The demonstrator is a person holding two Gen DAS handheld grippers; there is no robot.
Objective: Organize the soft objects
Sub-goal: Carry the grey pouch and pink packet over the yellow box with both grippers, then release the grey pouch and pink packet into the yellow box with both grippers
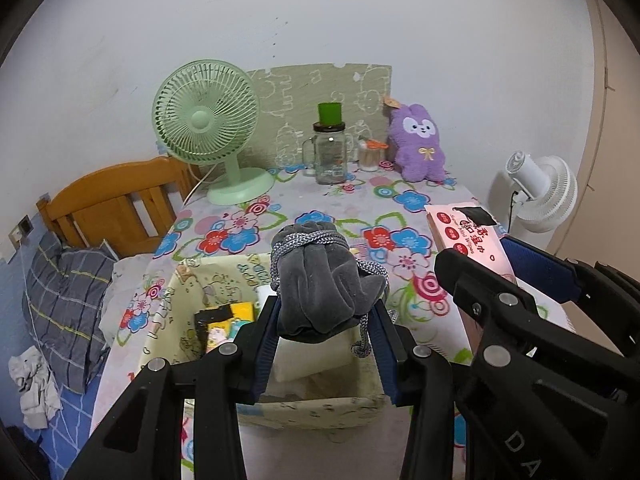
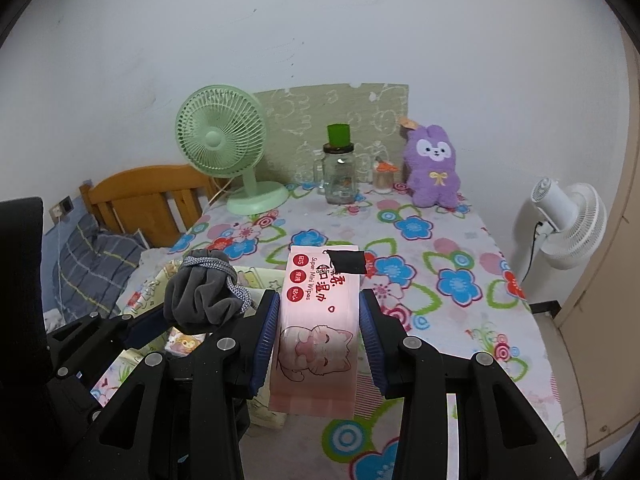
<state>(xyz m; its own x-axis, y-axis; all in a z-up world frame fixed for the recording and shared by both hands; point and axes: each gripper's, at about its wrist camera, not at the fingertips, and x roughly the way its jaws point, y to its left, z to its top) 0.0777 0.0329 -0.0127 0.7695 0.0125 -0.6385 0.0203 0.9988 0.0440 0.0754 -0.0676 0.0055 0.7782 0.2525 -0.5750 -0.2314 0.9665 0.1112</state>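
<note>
My left gripper [image 1: 326, 316] is shut on a grey velvet drawstring pouch [image 1: 320, 276] and holds it above a cream fabric storage box [image 1: 176, 304]; the pouch also shows in the right wrist view [image 2: 202, 292]. My right gripper [image 2: 318, 320] is shut on a pink pack of wet wipes [image 2: 320, 312] with a cat print, held above the flowered tablecloth [image 2: 460, 280]. The pack shows at the right of the left wrist view [image 1: 468, 236]. A purple plush bunny [image 2: 432, 168] sits upright at the back of the table.
A green desk fan [image 1: 208, 128], a glass jar with a green lid [image 1: 330, 148] and a small cotton-swab jar [image 1: 370, 156] stand at the back. A white floor fan [image 2: 568, 220] stands right of the table. A wooden bed headboard [image 1: 116, 200] is to the left. Small packets lie in the box.
</note>
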